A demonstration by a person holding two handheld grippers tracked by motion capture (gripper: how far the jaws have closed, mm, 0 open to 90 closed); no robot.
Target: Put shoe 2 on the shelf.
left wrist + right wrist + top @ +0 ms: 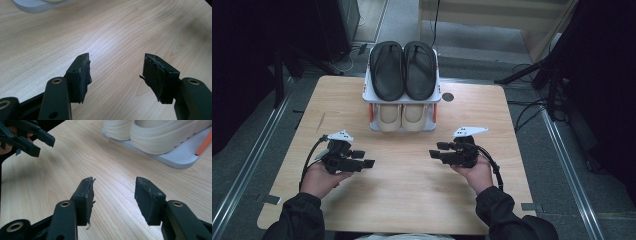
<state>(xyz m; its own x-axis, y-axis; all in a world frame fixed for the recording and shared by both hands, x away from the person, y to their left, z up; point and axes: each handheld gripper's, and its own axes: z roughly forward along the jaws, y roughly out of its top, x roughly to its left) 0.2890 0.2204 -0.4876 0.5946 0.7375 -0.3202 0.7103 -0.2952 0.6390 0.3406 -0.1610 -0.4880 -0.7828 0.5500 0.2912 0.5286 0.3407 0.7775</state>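
A small white two-shelf rack [366, 93] stands at the far middle of the wooden table [412, 195]. A pair of black sandals [402, 69] lies on its top shelf, and a pair of cream shoes [402, 116] sits on the lower shelf. My left gripper [364, 159] hovers over the table's left half, open, with only bare wood between its jaws [117, 60]. My right gripper [436, 150] hovers at the right, pointing inward, open and empty [114, 182]. The cream shoes [160, 137] and the rack's base [180, 160] lie just beyond it, with the left gripper [45, 147] at upper left.
A dark round hole [447, 96] marks the table beside the rack. Black stands and cables [532, 75] sit on the floor to the right, and metal rails [247, 170] run along both sides. Bare wood lies between the two grippers.
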